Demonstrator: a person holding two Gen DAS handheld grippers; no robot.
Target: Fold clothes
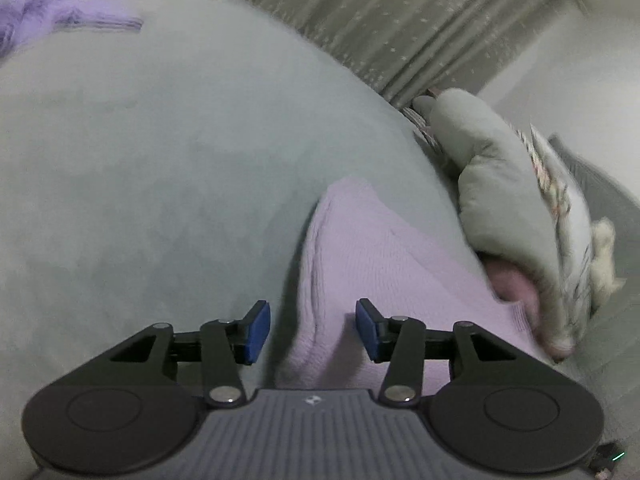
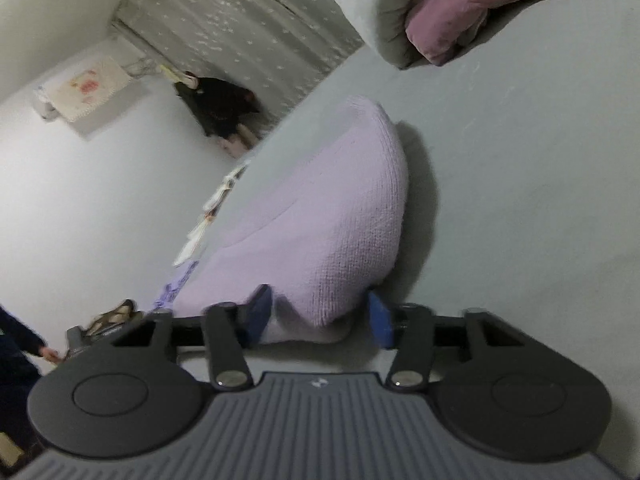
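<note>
Your left gripper (image 1: 313, 330) stands spread, with a fold of the lilac knit garment (image 1: 360, 256) between its blue pads, neither clearly pressing. Your right gripper (image 2: 320, 316) straddles the garment's near end; whether it pinches, you cannot tell. It lies bunched on the grey bed (image 1: 140, 160).

Grey curtain (image 2: 240, 28) behind bed (image 1: 160, 140); rolled duvet (image 2: 380, 8).

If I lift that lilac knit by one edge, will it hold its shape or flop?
Probably flop: the lilac knit already lies humped and folded on the bed, so the free part should hang and drag. Its coarse weave looks grippy rather than slippery. It seems light, though thickness is hard to judge.
</note>
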